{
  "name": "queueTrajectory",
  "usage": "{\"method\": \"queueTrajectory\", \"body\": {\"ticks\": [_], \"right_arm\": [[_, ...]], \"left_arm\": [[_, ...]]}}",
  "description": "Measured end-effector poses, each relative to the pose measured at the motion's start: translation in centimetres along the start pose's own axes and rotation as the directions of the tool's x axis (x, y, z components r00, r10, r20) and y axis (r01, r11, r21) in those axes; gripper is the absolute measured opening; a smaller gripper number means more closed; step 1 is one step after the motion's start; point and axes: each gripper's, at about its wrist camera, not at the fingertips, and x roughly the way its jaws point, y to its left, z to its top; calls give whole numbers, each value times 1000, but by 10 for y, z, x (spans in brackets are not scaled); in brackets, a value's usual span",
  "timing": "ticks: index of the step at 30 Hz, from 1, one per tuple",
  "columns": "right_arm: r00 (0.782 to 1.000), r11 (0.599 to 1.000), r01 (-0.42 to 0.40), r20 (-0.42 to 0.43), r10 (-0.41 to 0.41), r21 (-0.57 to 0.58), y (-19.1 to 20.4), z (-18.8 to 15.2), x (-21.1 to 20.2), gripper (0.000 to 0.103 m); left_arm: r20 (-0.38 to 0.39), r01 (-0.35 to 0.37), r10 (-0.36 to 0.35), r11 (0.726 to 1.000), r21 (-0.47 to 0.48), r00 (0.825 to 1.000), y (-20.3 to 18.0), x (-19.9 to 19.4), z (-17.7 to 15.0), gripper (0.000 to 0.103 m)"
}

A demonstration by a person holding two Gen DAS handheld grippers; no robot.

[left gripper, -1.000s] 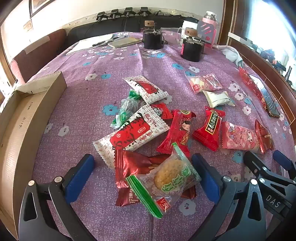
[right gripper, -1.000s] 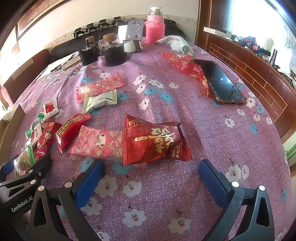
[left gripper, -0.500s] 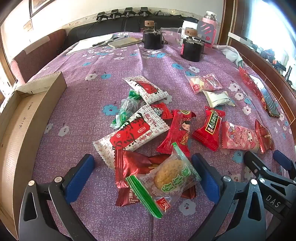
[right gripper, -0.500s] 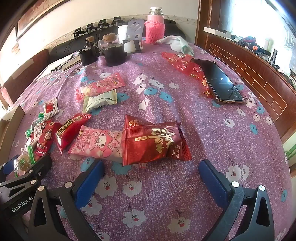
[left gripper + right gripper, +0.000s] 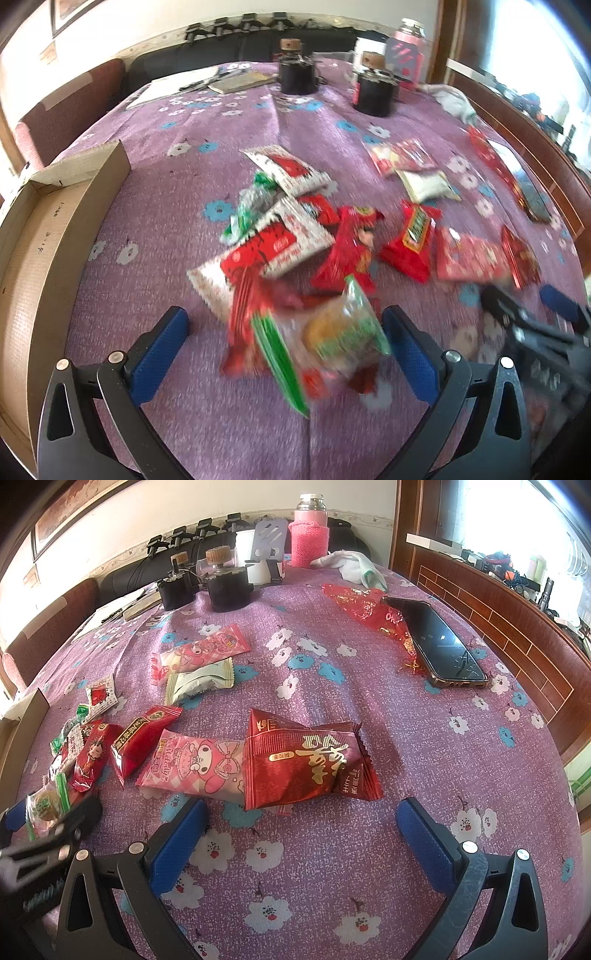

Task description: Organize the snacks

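Note:
Snack packets lie scattered on the purple flowered tablecloth (image 5: 332, 686). My left gripper (image 5: 284, 325) is open, its blue pads on either side of a clear green-striped packet with a round cake (image 5: 340, 332). That packet lies on a dark red packet (image 5: 247, 295), with a white-and-red packet (image 5: 269, 247) just beyond. This view is blurred by motion. My right gripper (image 5: 303, 812) is open just short of a red packet with gold writing (image 5: 306, 764), which overlaps a pink cartoon packet (image 5: 192, 764). Neither gripper holds anything.
An open cardboard box (image 5: 55, 229) stands at the table's left edge. A phone (image 5: 439, 642) lies on red wrapping at the right. Two black jars (image 5: 229, 587), a pink bottle (image 5: 308, 542) and papers stand at the far end. More red packets (image 5: 140, 734) lie between the grippers.
The left wrist view has become blurred and the snacks sit slightly higher in it, so the left gripper has started moving. The right gripper and its packets have not moved.

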Motion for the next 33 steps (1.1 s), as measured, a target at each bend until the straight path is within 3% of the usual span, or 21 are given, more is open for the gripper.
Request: {"method": "queueTrajectory", "body": {"ticks": [12, 26, 30, 33], "right_arm": [[998, 998, -51, -28, 50, -43, -4, -6, -5, 103], [997, 997, -42, -60, 38, -67, 0, -23, -19, 103], [998, 995, -49, -47, 45, -87, 0, -28, -26, 103], [996, 993, -90, 21, 91, -75, -3, -30, -45, 101]], "left_arm": [[-42, 22, -21, 999, 31, 999, -2, -9, -11, 103], [-56, 27, -24, 999, 45, 998, 2, -22, -22, 103], [54, 98, -98, 995, -2, 994, 22, -64, -22, 103], [203, 132, -123, 991, -32, 971, 45, -113, -22, 103]]}}
